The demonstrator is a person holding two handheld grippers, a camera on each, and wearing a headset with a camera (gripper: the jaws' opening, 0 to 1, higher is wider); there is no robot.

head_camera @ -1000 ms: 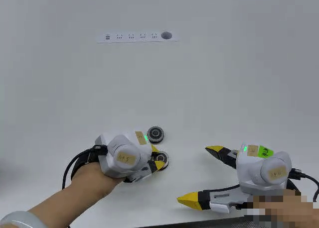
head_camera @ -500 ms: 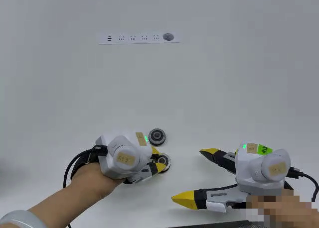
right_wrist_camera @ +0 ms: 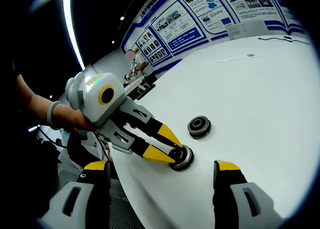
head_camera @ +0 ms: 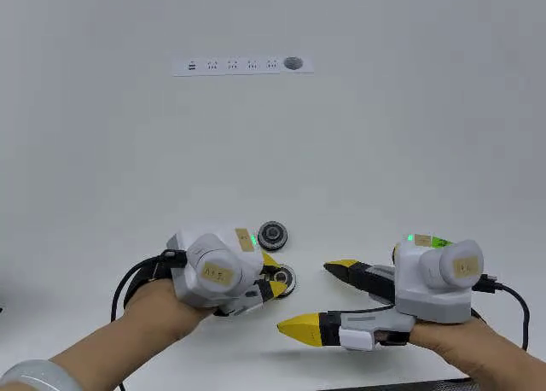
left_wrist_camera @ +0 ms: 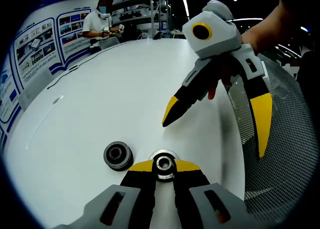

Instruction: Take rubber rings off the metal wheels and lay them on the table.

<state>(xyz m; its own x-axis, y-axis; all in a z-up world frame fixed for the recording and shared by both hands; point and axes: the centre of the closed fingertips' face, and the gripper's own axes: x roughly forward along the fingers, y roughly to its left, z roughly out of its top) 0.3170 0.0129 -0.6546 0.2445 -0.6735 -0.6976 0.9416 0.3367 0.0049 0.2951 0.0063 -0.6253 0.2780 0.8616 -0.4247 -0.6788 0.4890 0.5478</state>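
Your left gripper [head_camera: 271, 272] has its jaws nipped tight on a metal wheel [left_wrist_camera: 164, 162], which sits on the white table [head_camera: 384, 152] caught right between the yellow tips. A second wheel [head_camera: 272, 234], dark-rimmed, lies free just beside it at 12 o'clock in the head view, outside both sets of jaws. Your right gripper [head_camera: 317, 296] is at about 4 o'clock from the held wheel, jaws spread wide and holding nothing, with the tips aimed toward 9 o'clock and apart from both wheels.
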